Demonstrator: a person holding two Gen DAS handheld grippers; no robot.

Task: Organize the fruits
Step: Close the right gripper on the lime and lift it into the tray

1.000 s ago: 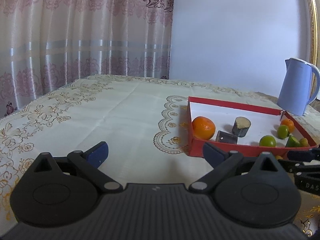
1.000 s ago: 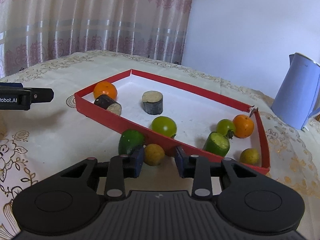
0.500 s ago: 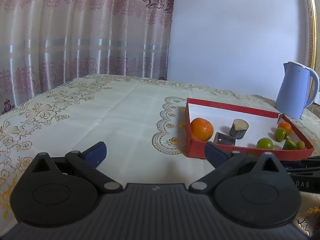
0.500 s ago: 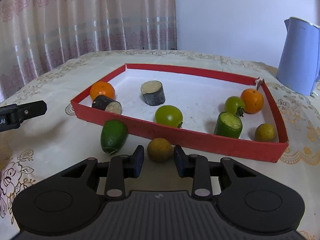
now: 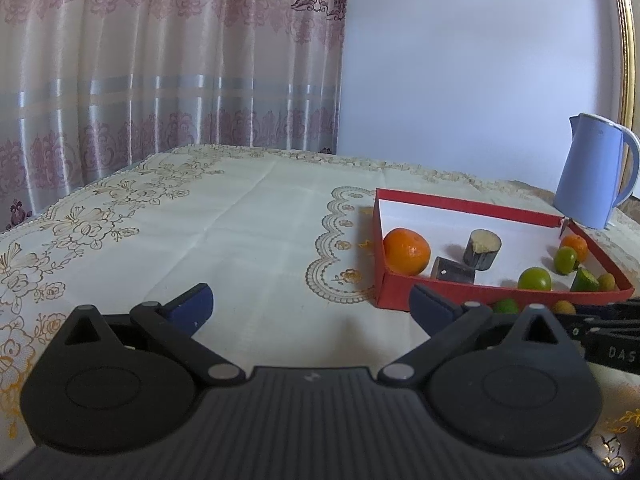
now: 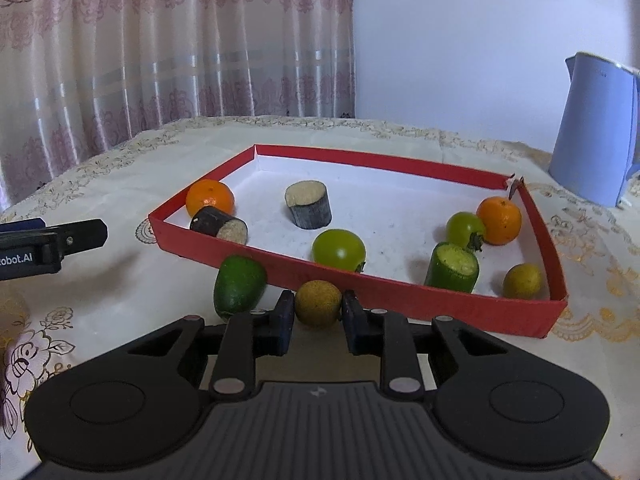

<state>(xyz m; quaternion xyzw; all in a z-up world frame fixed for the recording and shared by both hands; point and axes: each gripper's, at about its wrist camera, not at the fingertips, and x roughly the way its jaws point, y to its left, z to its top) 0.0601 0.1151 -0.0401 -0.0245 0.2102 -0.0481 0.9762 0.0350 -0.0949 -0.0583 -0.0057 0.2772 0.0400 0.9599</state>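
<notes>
A red-walled tray with a white floor holds several fruits: two oranges, green fruits, cut dark pieces and a small yellow fruit. My right gripper is shut on a small brown-yellow fruit just outside the tray's near wall, beside a green fruit on the cloth. My left gripper is open and empty over the tablecloth, left of the tray.
A blue kettle stands behind the tray at the right. The table has a cream embroidered cloth. Curtains and a white wall are behind. The left gripper's tip shows at the left of the right wrist view.
My right gripper has closed its fingers onto the small brown-yellow fruit. The view has shifted a little. The left gripper has stayed open and nearly still.
</notes>
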